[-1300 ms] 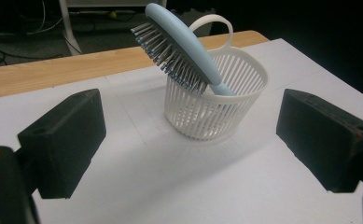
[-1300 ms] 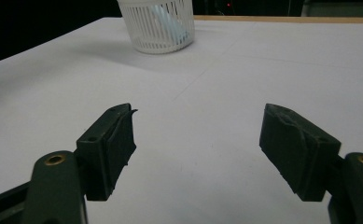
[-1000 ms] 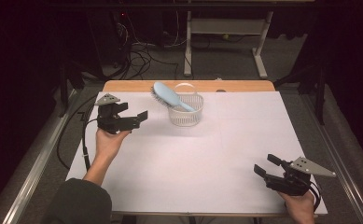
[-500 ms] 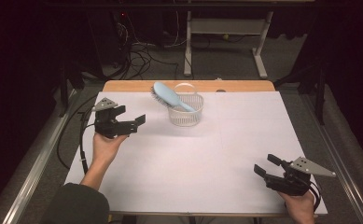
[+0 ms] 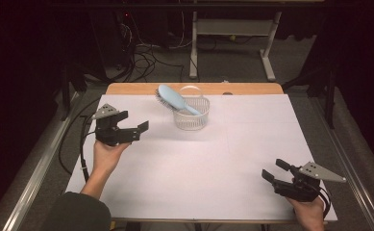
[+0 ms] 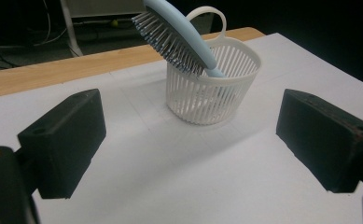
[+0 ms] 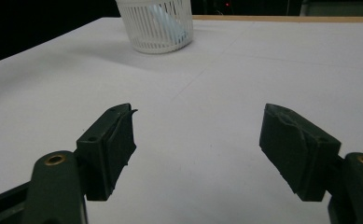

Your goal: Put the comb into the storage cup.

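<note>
With both the left gripper (image 5: 135, 132) and right gripper (image 5: 274, 170) open and empty, knocking the hairbrush (image 5: 174, 99) leaning in the white basket (image 5: 191, 114) near the table's far edge tips the light basket.

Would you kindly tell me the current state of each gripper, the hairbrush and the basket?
Left gripper: jaws open, empty, held beside the basket.
Right gripper: jaws open, empty, near the table's front corner.
Light blue plastic hairbrush: handle down in the basket, leaning, bristled head sticking out.
White slatted plastic basket: upright on the white table, holding the hairbrush.
</note>
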Available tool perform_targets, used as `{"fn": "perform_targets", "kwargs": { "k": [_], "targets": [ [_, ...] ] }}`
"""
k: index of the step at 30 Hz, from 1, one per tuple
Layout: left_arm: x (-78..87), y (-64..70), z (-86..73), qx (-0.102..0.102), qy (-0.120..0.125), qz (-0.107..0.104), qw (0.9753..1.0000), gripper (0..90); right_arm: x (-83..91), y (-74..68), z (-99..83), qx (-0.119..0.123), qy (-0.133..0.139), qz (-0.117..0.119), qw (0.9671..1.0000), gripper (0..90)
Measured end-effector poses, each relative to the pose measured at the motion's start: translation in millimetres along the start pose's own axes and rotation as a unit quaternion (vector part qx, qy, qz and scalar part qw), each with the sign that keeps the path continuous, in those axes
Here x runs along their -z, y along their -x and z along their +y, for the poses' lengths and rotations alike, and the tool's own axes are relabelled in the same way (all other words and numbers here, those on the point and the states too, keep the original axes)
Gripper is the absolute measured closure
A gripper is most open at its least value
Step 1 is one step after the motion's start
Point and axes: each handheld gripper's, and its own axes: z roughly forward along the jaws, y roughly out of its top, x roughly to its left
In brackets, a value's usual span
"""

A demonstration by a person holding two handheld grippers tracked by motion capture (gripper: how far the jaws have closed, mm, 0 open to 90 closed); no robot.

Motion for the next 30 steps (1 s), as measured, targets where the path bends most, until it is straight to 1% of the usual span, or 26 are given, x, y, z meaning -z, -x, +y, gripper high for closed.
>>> {"fn": "perform_targets", "kwargs": {
  "k": [6, 24, 27, 30],
  "targets": [
    [4.5, 1.0, -3.7, -0.002, 0.002, 0.004, 1.0000, 7.5, 0.0, -0.5, 0.0, 0.000, 0.000, 0.000, 1.0000, 26.7],
    [10.2, 2.9, -11.8, 0.002, -0.001, 0.000, 1.0000, 7.4, -0.3, -0.8, -0.1, 0.001, -0.001, -0.001, 1.0000, 26.7],
    [11.9, 4.9, -13.1, -0.008, -0.003, 0.008, 0.9999, 7.4, -0.4, -0.9, -0.1, 0.002, -0.002, -0.001, 1.0000, 26.7],
    [13.4, 5.9, -14.8, -0.010, -0.003, 0.009, 0.9999, 7.4, -0.4, -0.8, -0.1, 0.002, -0.002, -0.002, 1.0000, 26.8]
  ]
}}
